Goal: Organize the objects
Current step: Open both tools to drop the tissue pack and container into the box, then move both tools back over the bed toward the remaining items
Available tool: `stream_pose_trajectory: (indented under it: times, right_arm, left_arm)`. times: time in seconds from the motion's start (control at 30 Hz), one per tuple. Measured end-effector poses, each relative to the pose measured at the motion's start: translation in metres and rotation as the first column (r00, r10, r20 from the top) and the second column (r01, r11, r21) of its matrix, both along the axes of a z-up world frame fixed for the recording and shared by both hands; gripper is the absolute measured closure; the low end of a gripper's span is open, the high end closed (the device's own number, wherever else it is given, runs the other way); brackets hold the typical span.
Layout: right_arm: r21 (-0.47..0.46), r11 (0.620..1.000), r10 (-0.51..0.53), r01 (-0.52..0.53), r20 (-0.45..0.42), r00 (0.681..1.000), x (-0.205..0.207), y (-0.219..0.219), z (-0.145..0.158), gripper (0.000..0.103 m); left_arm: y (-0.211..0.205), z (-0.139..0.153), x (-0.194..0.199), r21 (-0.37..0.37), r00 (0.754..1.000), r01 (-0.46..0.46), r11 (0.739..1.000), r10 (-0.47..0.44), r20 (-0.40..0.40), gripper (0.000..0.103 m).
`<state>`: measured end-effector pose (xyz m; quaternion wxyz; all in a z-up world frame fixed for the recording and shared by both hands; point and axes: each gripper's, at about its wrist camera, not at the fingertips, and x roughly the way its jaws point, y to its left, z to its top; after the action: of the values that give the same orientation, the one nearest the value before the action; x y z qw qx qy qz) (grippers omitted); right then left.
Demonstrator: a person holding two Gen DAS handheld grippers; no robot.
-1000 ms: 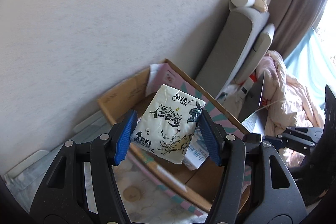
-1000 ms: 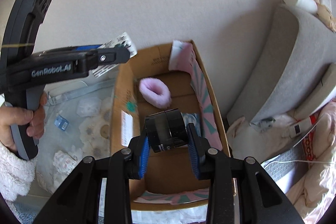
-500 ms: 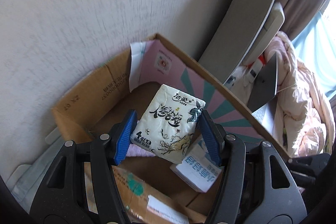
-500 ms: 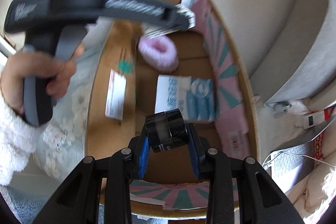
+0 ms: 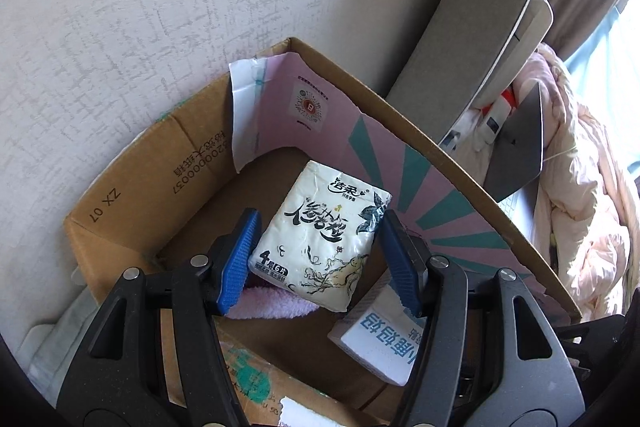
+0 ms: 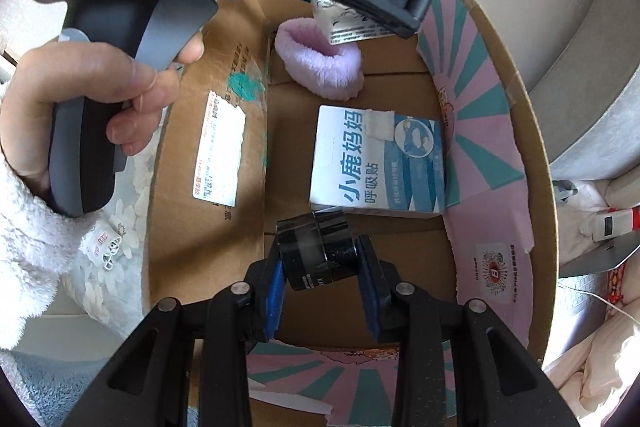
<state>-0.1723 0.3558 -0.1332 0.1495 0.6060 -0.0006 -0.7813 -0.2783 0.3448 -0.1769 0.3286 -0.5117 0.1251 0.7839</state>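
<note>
The left gripper [image 5: 318,259] is closed on a white, flat, soft plastic packet of tissues with black brush lettering [image 5: 320,239], its blue pads pressing the packet's two long edges. The packet's long axis runs forward and slightly right, away from the gripper, its printed face turned up toward the camera. It hangs above the inside of an open brown cardboard box with pink-and-teal printed flaps [image 5: 132,179]. Beneath it in this view lie a lilac fluffy ring of cloth [image 5: 272,305] and the corner of a white-and-blue printed carton [image 5: 380,343].

The right gripper [image 6: 320,269] clamps a short black cylindrical jar [image 6: 316,251], which lies tilted between the pads, one round end pointing up and left toward the box's middle. Only this view shows the whole floor of the cardboard box [image 6: 532,187] — the white-and-blue carton [image 6: 380,163] lying flat just beyond the jar, the lilac ring [image 6: 320,63] farther on, and the person's left hand [image 6: 96,95] around the dark handle of the left gripper, under which a corner of the tissue packet [image 6: 344,19] peeks out. The left wrist view alone shows a grey upholstered cushion [image 5: 476,27] leaning against the wall behind the box.
</note>
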Motion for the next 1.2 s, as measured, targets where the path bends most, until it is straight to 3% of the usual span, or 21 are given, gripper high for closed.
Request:
stream_pose_trajectory:
  times: [0.17, 0.23, 0.3, 0.33, 0.47, 0.6, 0.8, 0.97, 1.2]
  right_arm:
    - [-0.002, 1.0, -0.006, 0.006, 0.007, 1.0, -0.001, 0.001, 0.001, 0.072]
    - [-0.017, 1.0, -0.012, 0.012, 0.005, 1.0, -0.002, 0.002, 0.004, 0.058]
    - [-0.022, 0.999, -0.029, 0.029, 0.001, 1.0, -0.001, 0.004, 0.006, 0.019]
    - [-0.021, 0.999, -0.035, 0.035, -0.005, 0.999, 0.0, 0.004, 0.007, 0.015]
    - [-0.043, 0.996, -0.074, 0.074, 0.004, 0.997, 0.003, 0.01, 0.01, 0.014]
    - [-0.038, 0.997, -0.076, 0.074, -0.03, 0.997, 0.009, 0.012, 0.019, 0.003]
    - [-0.03, 0.995, -0.093, 0.091, -0.046, 0.995, 0.015, 0.018, 0.029, 0.003]
    - [-0.036, 0.993, -0.111, 0.109, -0.068, 0.992, 0.024, 0.011, 0.043, 0.002]
    - [-0.045, 0.995, -0.092, 0.086, -0.128, 0.988, 0.03, -0.007, 0.064, 0.001]
  left_arm:
    - [0.002, 0.009, 0.0, -0.028, 1.0, 0.01, 1.0, -0.011, -0.022, 0.042]
    - [0.004, 0.013, 0.001, -0.045, 0.999, 0.022, 0.999, -0.024, -0.031, 0.002]
    - [0.005, 0.018, 0.004, -0.037, 0.998, 0.039, 0.999, -0.041, -0.054, 0.0]
    - [0.005, 0.02, 0.004, -0.034, 0.997, 0.042, 0.999, -0.044, -0.059, 0.0]
    - [0.003, 0.026, 0.007, -0.034, 0.997, 0.042, 0.999, -0.044, -0.069, 0.0]
    - [0.001, 0.034, 0.014, -0.02, 0.997, 0.035, 0.999, -0.037, -0.071, 0.0]
    - [-0.008, 0.049, 0.025, 0.02, 0.998, 0.017, 1.0, -0.016, -0.065, 0.0]
    - [-0.043, 0.079, 0.028, 0.028, 0.997, -0.003, 1.0, 0.005, -0.077, 0.0]
    - [-0.095, 0.114, 0.047, 0.079, 0.99, -0.1, 0.992, 0.107, -0.088, 0.0]
